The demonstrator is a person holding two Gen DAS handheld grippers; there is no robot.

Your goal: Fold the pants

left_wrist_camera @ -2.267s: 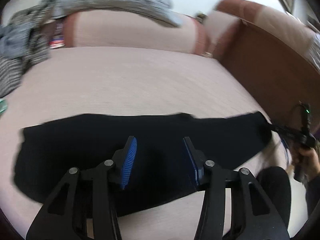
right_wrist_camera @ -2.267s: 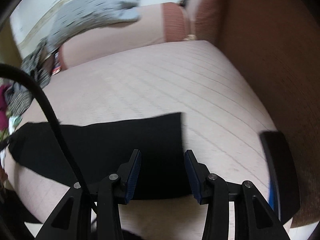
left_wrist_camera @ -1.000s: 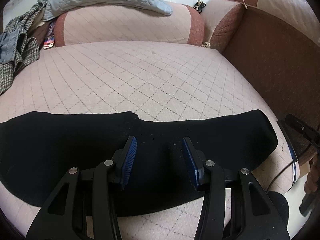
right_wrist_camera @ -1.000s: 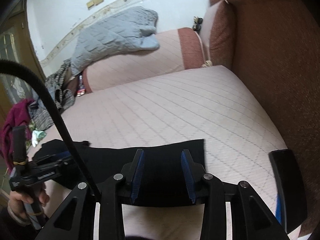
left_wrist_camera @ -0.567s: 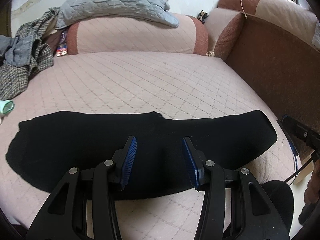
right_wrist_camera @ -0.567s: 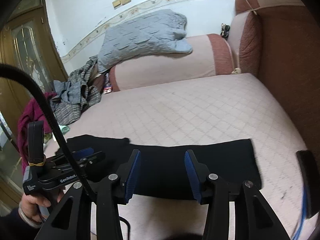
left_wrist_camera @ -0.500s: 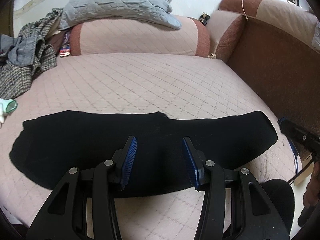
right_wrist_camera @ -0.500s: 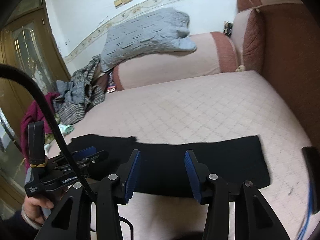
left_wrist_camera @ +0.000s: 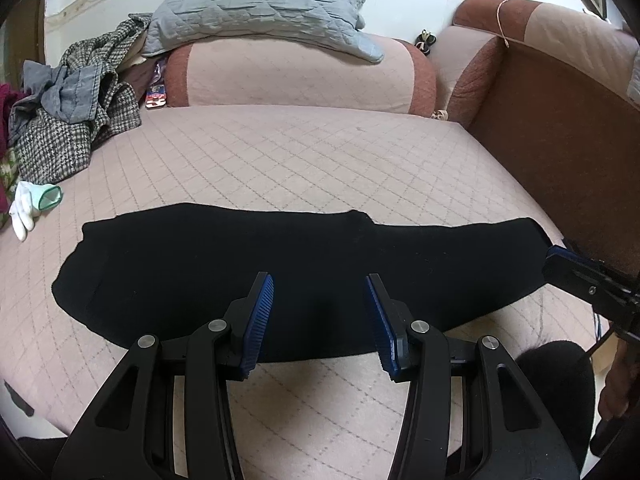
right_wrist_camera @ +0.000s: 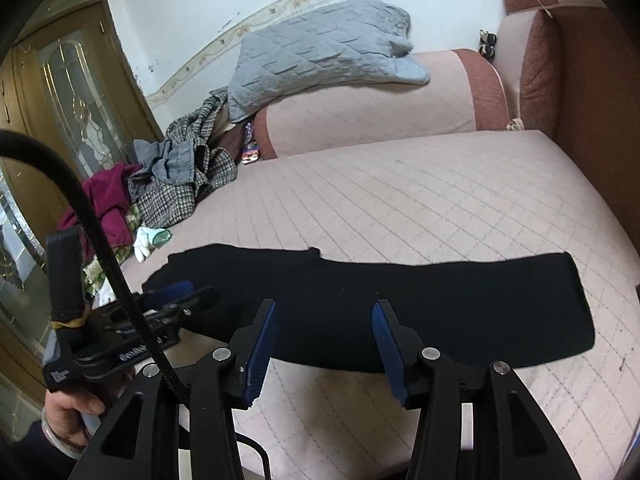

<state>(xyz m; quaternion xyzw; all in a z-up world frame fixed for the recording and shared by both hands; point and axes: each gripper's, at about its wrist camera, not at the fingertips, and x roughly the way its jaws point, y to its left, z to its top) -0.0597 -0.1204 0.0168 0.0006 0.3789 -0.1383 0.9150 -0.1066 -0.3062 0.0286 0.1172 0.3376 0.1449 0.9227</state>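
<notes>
Pink quilted sofa seat [left_wrist_camera: 304,160] lies bare behind black pants [left_wrist_camera: 280,272] stretched along its front edge, left gripper [left_wrist_camera: 319,312] hovering empty, jaws apart, right gripper [right_wrist_camera: 323,334] empty, jaws opening.

Home living room, quilted pink sofa [left_wrist_camera: 304,160], heaped clothes [right_wrist_camera: 180,184] (wooden glazed door [right_wrist_camera: 76,92])

Showing white lettering on the side of the left gripper [right_wrist_camera: 132,344] body in the right wrist view, partly covered by a black cable [right_wrist_camera: 100,240] and too blurred for reading. Displaying no other legible text, label or number.
</notes>
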